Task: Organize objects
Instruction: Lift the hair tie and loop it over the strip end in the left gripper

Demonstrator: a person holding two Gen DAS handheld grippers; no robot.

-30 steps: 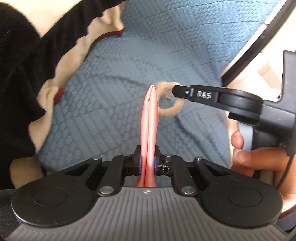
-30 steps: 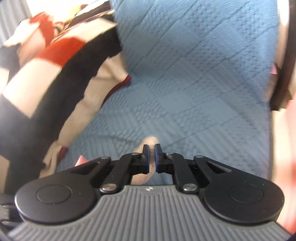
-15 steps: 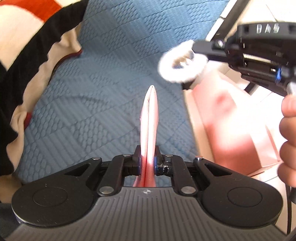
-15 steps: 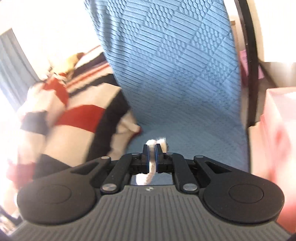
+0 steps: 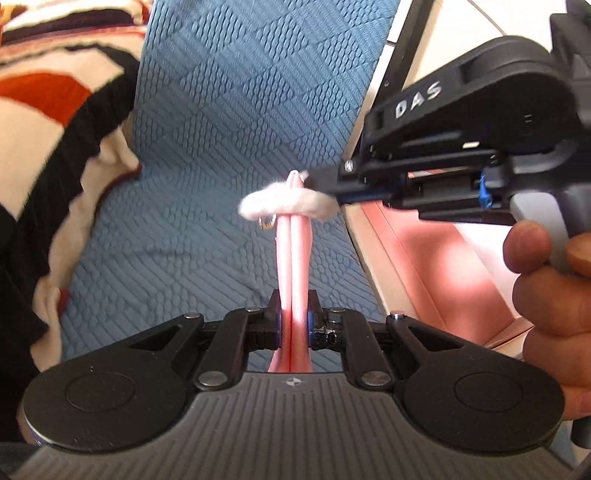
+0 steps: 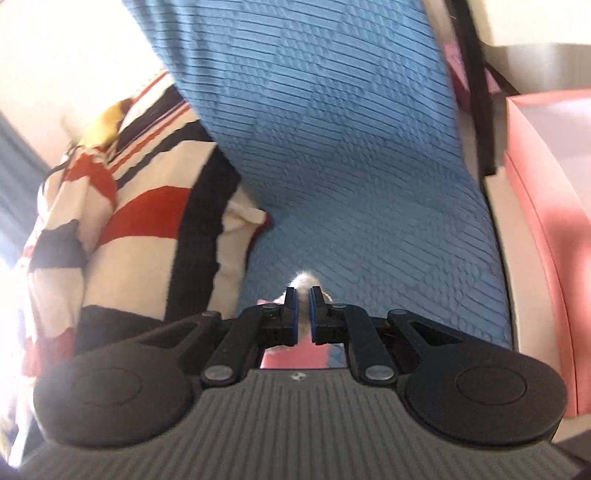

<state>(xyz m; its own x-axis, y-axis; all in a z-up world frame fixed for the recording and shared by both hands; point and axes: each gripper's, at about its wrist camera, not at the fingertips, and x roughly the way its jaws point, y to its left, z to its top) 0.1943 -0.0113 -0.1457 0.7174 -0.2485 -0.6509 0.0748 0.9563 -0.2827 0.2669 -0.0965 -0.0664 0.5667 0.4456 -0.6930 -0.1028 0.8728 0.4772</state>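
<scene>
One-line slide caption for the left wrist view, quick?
Left gripper clamps a pink folded strip while right gripper loops a white fluffy ring around its tip.

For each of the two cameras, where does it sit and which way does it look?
Left wrist: on the left gripper, looking down along the pink clip at the blue cover; right gripper and hand show.
Right wrist: on the right gripper, over the white fluffy ring.
Shared: cover, ring, striped blanket, pink box.

Blue quilted bed cover (image 5: 229,122) fills centre. Striped red, black, cream blanket (image 6: 147,221) bunched at left. Pale tiled floor (image 5: 491,22) at right. Strong daylight from upper left.
</scene>
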